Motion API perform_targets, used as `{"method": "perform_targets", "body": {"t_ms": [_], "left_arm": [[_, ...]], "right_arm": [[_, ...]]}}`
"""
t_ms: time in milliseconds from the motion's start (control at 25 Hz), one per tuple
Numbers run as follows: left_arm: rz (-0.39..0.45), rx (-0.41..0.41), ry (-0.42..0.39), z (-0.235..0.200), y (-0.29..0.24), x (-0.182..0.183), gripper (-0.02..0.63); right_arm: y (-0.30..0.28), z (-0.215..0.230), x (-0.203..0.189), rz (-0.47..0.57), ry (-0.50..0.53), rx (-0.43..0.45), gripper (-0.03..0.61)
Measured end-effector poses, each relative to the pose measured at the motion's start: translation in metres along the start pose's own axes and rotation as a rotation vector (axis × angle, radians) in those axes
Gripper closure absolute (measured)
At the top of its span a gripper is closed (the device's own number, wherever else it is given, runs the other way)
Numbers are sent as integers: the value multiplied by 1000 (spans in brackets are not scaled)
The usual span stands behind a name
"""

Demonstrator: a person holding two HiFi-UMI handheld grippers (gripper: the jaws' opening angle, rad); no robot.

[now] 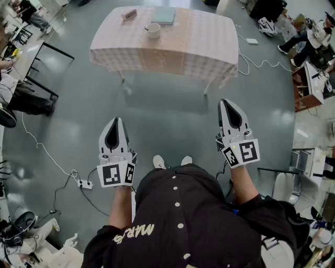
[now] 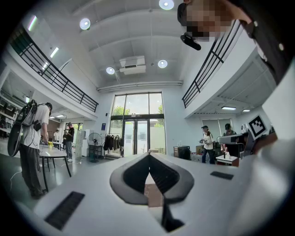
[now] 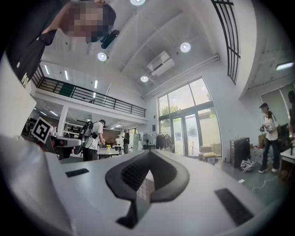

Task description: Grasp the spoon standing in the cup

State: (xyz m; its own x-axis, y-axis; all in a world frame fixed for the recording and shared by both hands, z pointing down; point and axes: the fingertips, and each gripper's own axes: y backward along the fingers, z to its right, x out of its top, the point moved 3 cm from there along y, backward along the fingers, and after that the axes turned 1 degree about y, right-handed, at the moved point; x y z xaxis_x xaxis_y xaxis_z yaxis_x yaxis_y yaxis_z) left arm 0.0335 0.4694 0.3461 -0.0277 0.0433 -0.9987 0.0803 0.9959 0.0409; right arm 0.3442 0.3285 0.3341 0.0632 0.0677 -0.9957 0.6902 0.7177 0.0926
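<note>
A white cup (image 1: 153, 31) stands on the far table (image 1: 199, 47), which wears a pink checked cloth. A spoon (image 1: 147, 26) sticks out of the cup to the left, too small to make out further. Both grippers hang level over the grey floor, well short of the table. My left gripper (image 1: 116, 121) is shut with nothing in it, and its jaws (image 2: 148, 157) meet at the tip in the left gripper view. My right gripper (image 1: 226, 101) is also shut and empty, jaws closed (image 3: 149, 152) in the right gripper view. Neither gripper view shows the cup.
A teal book (image 1: 164, 15) and a small pinkish object (image 1: 129, 14) lie on the table behind the cup. A power strip (image 1: 84, 183) and cables trail on the floor at left. Black desks (image 1: 44, 68) stand left, a brown cabinet (image 1: 306, 86) right. People stand around the hall.
</note>
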Motion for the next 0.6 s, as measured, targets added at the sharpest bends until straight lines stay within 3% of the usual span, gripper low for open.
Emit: {"method": "perform_targets", "body": {"t_ms": [600], "left_arm": [[-12, 0, -6, -1, -4, -4, 603]], "right_arm": [[-3, -9, -6, -1, -25, 30, 577]]}}
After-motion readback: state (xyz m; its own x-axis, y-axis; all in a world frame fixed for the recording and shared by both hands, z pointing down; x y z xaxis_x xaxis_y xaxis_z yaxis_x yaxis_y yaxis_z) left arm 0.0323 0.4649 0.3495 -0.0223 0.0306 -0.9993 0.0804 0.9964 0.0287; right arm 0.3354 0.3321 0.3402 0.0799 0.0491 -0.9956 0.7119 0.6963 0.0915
